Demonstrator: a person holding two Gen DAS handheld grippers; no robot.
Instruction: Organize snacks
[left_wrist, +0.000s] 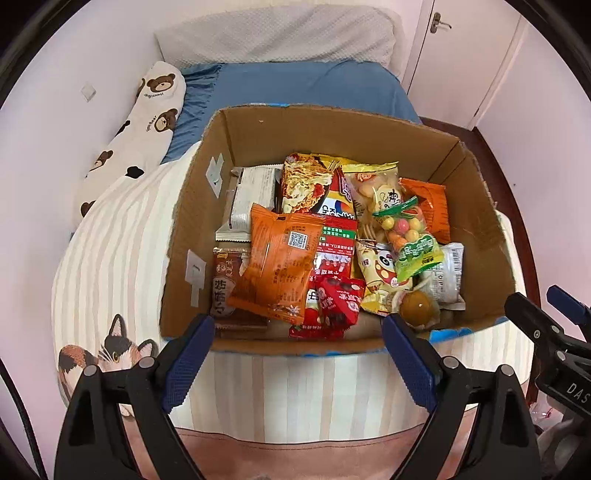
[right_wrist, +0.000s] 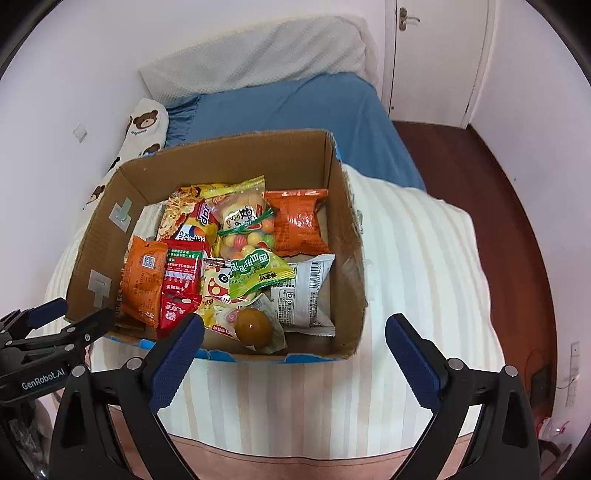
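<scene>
Two grippers, left (left_wrist: 298, 334) and right (right_wrist: 294, 334), both spread wide, empty. Snack-filled cardboard box (left_wrist: 480, 206) just ahead, below fingertips; orange packet (left_wrist: 279, 262) nearest left, long axis pointing away.

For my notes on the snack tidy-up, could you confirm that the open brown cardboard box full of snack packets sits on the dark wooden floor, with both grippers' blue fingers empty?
Not quite: the open brown cardboard box of snack packets sits on the cream striped bedding on the bed, not the floor, as the right wrist view shows. The rest holds: the left gripper and right gripper stand open with nothing between their fingers.
</scene>
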